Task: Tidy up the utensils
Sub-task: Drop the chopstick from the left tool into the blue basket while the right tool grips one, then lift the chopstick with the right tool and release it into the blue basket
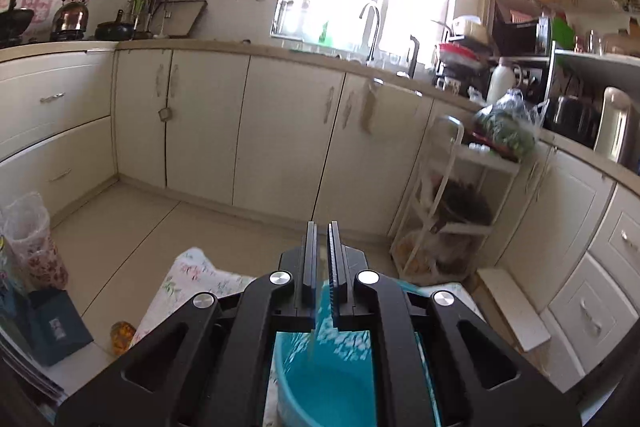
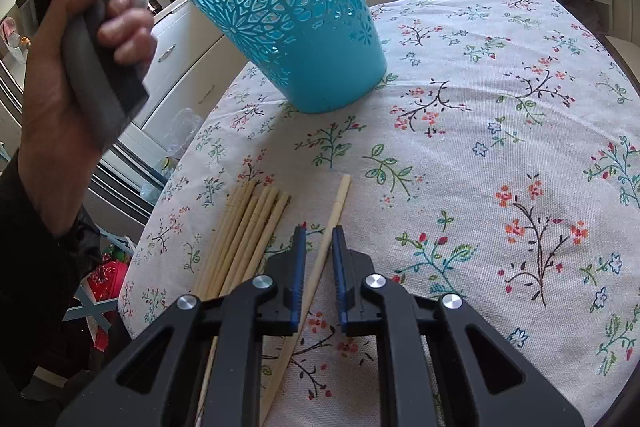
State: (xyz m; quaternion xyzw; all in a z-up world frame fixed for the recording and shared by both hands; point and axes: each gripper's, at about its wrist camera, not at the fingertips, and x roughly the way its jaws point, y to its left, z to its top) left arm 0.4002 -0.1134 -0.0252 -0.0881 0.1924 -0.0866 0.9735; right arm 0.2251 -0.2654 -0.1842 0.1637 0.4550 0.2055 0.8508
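Left gripper (image 1: 322,239) clamped on rim of tilted turquoise perforated basket (image 2: 288,11), lifted off floral tablecloth (image 2: 500,131), right gripper (image 2: 319,239) fingers slightly apart astride one chopstick (image 2: 334,215), chopstick bundle (image 2: 248,227) just beside

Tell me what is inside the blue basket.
In the left wrist view, the blue basket shows only bare blue floor and perforated wall; no utensils are visible. The left gripper, clamped on its rim, covers both sides of the interior.

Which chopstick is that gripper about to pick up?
On the floral tablecloth, below the tilted turquoise plastic cup, lies a bundle of pale wooden chopsticks. The single chopstick lies apart to their right, between the right gripper fingers.
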